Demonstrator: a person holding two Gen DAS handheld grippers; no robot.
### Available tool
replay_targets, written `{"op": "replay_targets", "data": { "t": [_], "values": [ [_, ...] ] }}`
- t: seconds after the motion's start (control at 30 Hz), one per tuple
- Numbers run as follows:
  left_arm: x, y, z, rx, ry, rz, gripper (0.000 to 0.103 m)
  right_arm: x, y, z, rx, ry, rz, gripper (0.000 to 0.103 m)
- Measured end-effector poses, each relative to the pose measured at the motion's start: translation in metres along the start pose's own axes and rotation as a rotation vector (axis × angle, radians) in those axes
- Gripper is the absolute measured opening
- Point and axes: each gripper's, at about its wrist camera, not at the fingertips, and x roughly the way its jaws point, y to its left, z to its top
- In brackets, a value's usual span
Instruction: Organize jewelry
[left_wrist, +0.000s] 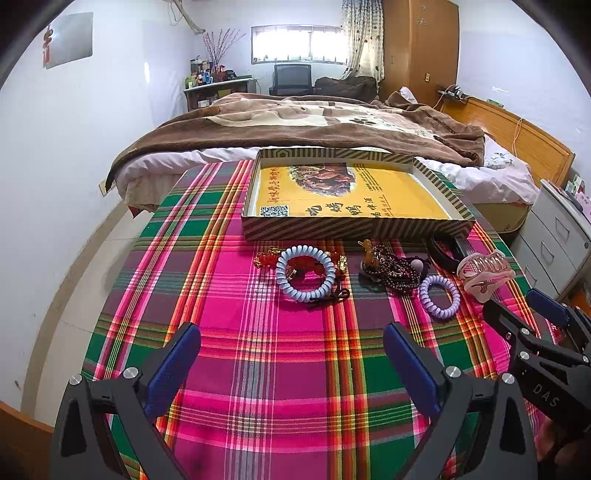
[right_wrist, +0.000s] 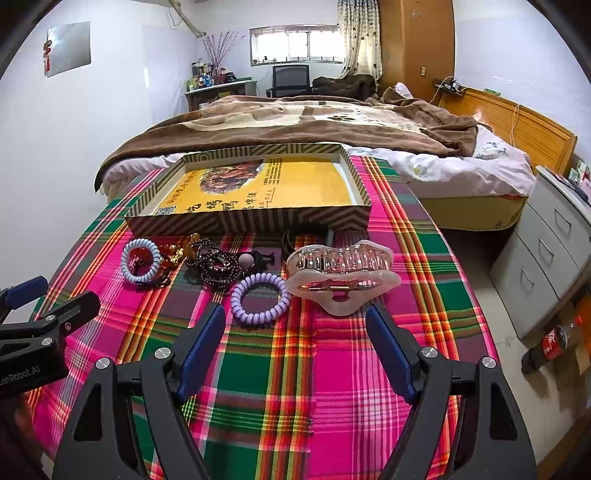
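Jewelry lies in a loose row on the plaid tablecloth (left_wrist: 280, 369), none of it gripped. The left gripper (left_wrist: 291, 354) hangs low over the cloth with its blue, ribbed pads (left_wrist: 173, 365) spread wide, released and holding nothing. Its black frame carries silver bolts. The right gripper (right_wrist: 295, 343) is likewise spread apart and empty, its textured blue pads (right_wrist: 201, 350) angled toward the nearest pieces, and it sits lower right of the left one in the left wrist view.

Just ahead of the right gripper rests a small lilac spiral hair tie (right_wrist: 260, 298), a coiled plastic ring. Beside it, on the right, lies a translucent pink claw clip (right_wrist: 341, 275) with curved teeth and a metal spring. Behind the lilac tie sits a heap of dark, glossy beaded strands (right_wrist: 216, 266), with a pale round bead (right_wrist: 246, 260) next to it. Further left, a larger pale blue spiral hair tie (left_wrist: 305, 273) lies over red and amber beads (left_wrist: 266, 260) with gold-coloured charms, and a thin black elastic (left_wrist: 332, 295) pokes out from under it. A black band (left_wrist: 443, 251) lies close against the box wall.

Behind the row stands a shallow cardboard box lid (left_wrist: 332, 227), rectangular, with striped walls and a yellow printed floor bearing a QR code. It holds no jewelry. Beyond the table lies a bed (left_wrist: 295, 125) under a plush brown blanket.
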Motion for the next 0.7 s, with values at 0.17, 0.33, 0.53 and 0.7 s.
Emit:
{"op": "replay_targets", "data": {
  "t": [0.17, 0.33, 0.53, 0.7],
  "values": [
    [-0.0008, -0.0005, -0.0013, 0.002, 0.002, 0.0, 0.1, -0.0003, -0.0005, -0.0005, 0.003, 0.002, -0.001, 0.078],
    [-0.0008, -0.0008, -0.0016, 0.0, 0.001, 0.001, 0.1, -0.0009, -0.0009, -0.0009, 0.003, 0.001, -0.001, 0.078],
    [-0.0005, -0.0014, -0.0014, -0.001, 0.003, 0.0, 0.1, -0.0012, -0.001, -0.0008, 0.004, 0.003, -0.001, 0.078],
    [-0.0004, -0.0014, -0.0017, -0.001, 0.004, -0.001, 0.1, -0.0011, -0.0011, -0.0006, 0.004, 0.002, -0.001, 0.078]
  ]
}}
